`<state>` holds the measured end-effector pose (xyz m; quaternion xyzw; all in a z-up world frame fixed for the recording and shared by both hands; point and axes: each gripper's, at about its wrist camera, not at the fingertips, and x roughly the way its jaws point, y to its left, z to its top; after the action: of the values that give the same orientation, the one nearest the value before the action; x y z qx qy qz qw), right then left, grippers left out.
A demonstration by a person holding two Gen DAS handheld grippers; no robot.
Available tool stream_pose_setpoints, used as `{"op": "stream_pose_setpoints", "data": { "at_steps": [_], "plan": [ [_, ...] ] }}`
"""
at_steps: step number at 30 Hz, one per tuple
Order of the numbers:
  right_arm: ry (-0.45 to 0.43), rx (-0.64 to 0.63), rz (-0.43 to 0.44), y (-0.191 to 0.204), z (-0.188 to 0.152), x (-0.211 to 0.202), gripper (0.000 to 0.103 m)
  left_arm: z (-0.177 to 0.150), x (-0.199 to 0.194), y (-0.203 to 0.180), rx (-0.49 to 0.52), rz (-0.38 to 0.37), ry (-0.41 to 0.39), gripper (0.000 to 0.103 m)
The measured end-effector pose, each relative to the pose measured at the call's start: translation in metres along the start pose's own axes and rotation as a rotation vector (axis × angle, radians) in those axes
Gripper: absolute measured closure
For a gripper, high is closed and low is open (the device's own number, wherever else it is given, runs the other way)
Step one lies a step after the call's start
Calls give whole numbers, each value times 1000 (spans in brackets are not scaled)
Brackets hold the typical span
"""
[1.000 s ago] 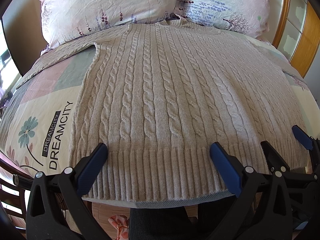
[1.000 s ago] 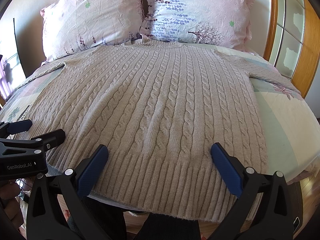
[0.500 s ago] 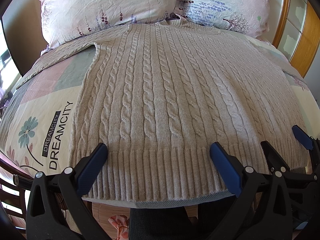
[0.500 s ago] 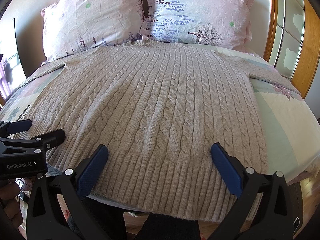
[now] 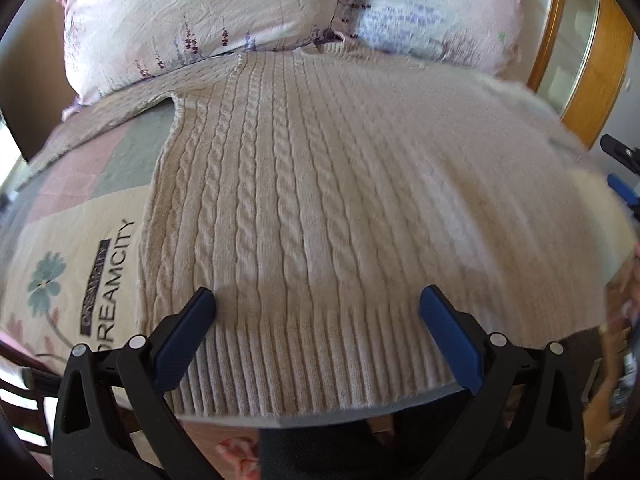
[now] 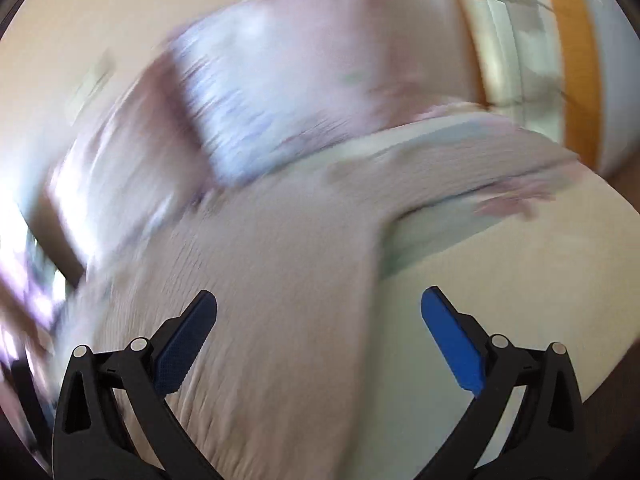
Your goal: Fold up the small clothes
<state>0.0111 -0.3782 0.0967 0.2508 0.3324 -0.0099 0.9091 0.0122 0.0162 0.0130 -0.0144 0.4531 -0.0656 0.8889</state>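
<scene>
Cable-knit sweater (image 5: 320,208) flat on bedspread (image 5: 80,240)

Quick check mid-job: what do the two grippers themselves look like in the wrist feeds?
Both match: the left gripper and right gripper have black plastic triangular-cutout arms, silver pivot pins and flat blue textured finger pads. No cables, sleeves or markings show.

Beige cable-knit sweater (image 5: 320,200) on a pastel patchwork bedspread (image 5: 80,216); pink floral pillows (image 5: 192,12); blue-tipped black tongs (image 5: 318,316).

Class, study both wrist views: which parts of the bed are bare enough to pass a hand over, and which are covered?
Bare bedspread lies left of the sweater, below its sleeve. More shows right of the sweater, beyond the right gripper. The middle is covered by knit; pillows crowd the head.
</scene>
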Motion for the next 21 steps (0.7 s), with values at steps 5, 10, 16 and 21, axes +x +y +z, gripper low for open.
{"op": "stream_pose_setpoints", "data": {
  "at_steps": [5,10,16,21],
  "plan": [
    [-55,356,-143,-123,85,29,45,32,-9,69,-254,-267,-167,2],
    [-19,614,-266,-208,119,73,48,66,-4,112,-297,-242,-242,2],
    [-54,686,-273,-231,135,105,56,95,10,151,-266,-67,-223,2],
    [-73,731,-282,-241,131,105,94,95,13,200,-337,47,-228,2]
  ]
}}
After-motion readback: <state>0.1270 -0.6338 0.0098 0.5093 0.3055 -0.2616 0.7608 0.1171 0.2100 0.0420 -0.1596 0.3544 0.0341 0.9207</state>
